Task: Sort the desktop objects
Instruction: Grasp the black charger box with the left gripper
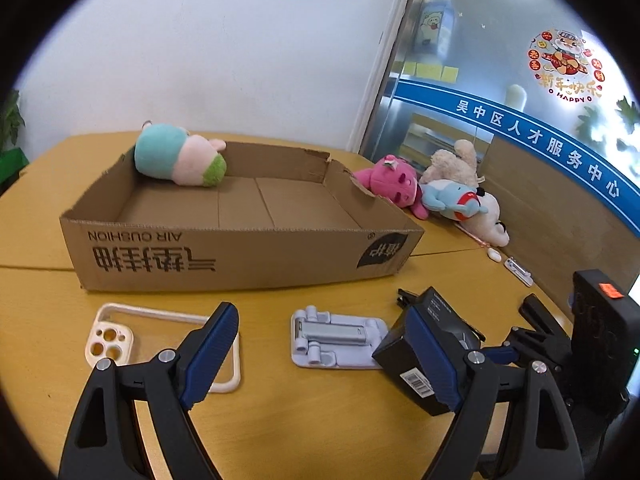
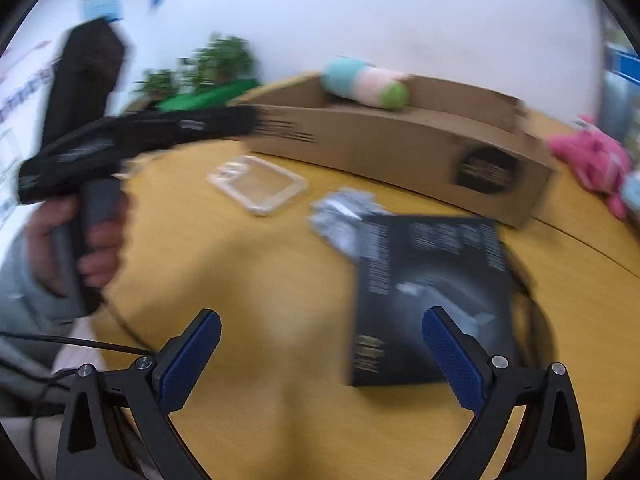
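We see the black box (image 2: 432, 300) lying flat on the desk (image 2: 260, 280) near its front edge, long axis running front to back, beside the phone stand (image 1: 338, 336). The carton (image 1: 240, 256) behind reads "AIR CUSHION" upside down. Our left claw (image 1: 326, 356) and right claw (image 2: 320, 360) are both spread, pinching nothing.

A white wall (image 1: 224, 52) backs the yellow wooden table (image 1: 280, 412), with a glass partition (image 1: 500, 92) alongside.
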